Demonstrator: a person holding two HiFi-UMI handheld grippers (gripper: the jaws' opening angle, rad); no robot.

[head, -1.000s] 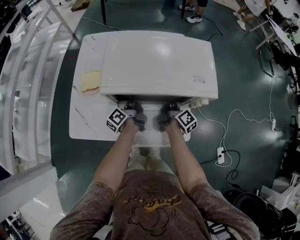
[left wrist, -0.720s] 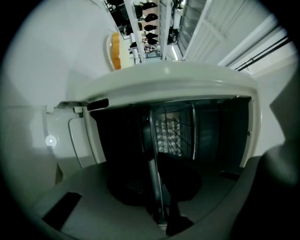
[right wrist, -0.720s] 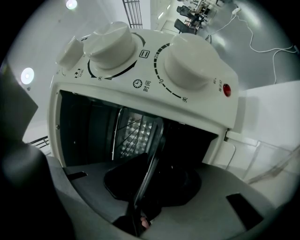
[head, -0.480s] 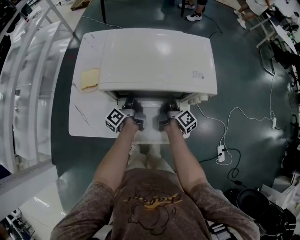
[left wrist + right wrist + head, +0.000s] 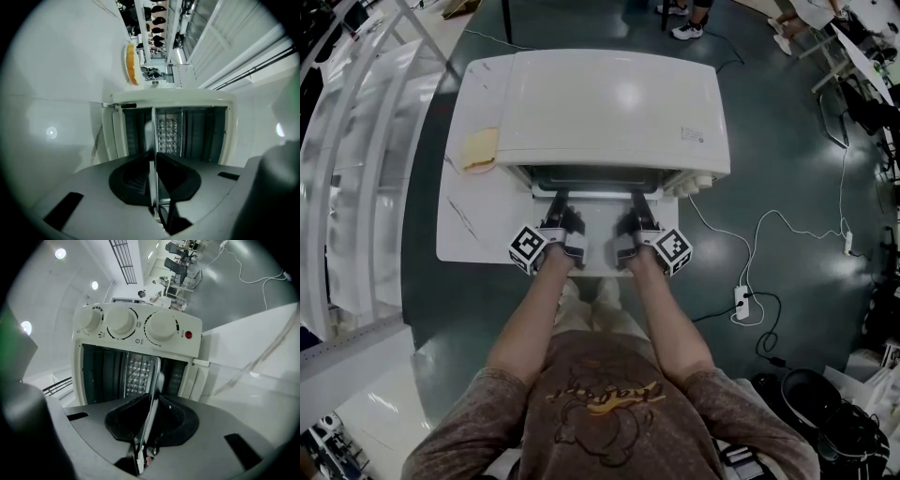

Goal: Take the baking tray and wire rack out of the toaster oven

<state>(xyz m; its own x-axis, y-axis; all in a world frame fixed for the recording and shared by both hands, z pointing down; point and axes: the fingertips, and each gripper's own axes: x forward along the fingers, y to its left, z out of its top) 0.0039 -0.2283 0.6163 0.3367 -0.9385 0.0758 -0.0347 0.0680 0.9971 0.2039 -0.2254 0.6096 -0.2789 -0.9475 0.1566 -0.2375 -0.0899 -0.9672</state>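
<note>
Tray (image 5: 156, 380) has slid outward, left gripper (image 5: 559, 202) and right gripper (image 5: 637, 202) fingers just tightened on its rim.

Left of the oven (image 5: 609, 103), the table (image 5: 473, 225) is bare — room for a hand there. Further up, a yellow thing (image 5: 480, 148) sits in the way. The tray (image 5: 139, 373) fills the oven's mouth. At the right, almost no table shows.

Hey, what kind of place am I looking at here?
Probably a lab or workshop rather than a home kitchen: the toaster oven sits on a white table on a dark floor, with a power strip and loose cables lying beside it.
</note>
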